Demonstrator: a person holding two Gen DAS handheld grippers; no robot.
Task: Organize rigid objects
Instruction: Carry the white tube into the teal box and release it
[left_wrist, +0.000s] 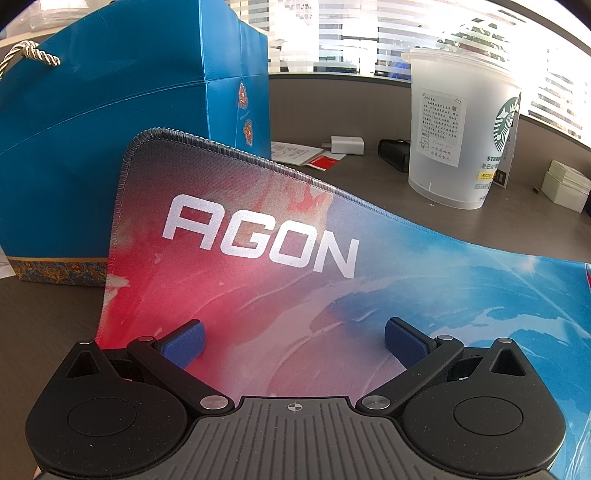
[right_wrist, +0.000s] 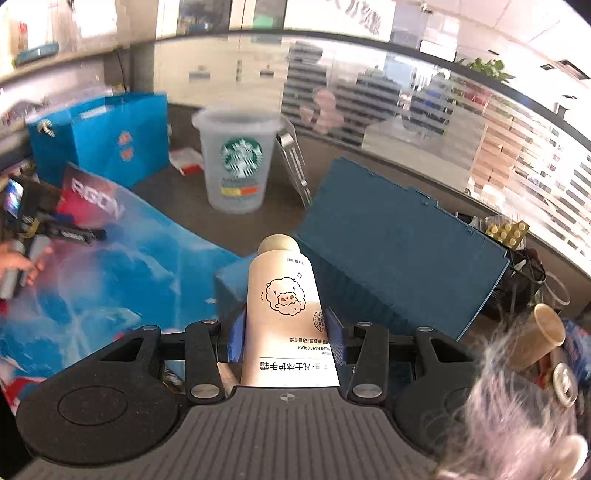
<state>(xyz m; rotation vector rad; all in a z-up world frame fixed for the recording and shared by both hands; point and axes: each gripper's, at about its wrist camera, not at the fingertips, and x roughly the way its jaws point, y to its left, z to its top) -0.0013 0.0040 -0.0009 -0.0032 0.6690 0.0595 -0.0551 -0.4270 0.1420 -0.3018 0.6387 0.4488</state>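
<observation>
Your right hand-held gripper (right_wrist: 286, 341) was clamped on a cream hand cream tube (right_wrist: 282, 306), its blue pads (right_wrist: 236, 341) pressing both sides and the rounded cap pointing toward 12 o'clock, raised above a blue box (right_wrist: 399, 243) on the bench (right_wrist: 229, 221). At 11 o'clock from the tube stood a frosted Starbucks cup (right_wrist: 236, 162), with a blue gift bag (right_wrist: 107, 144) farther toward 10 o'clock. Your left hand-held gripper (left_wrist: 293, 343) was spread wide and held nothing, hovering over the AGON mouse mat (left_wrist: 258, 258), whose far corner curled up against the gift bag (left_wrist: 110, 129). From there, the cup (left_wrist: 458, 129) stood at 1 o'clock, with a white charger (left_wrist: 347, 144) just beyond.
</observation>
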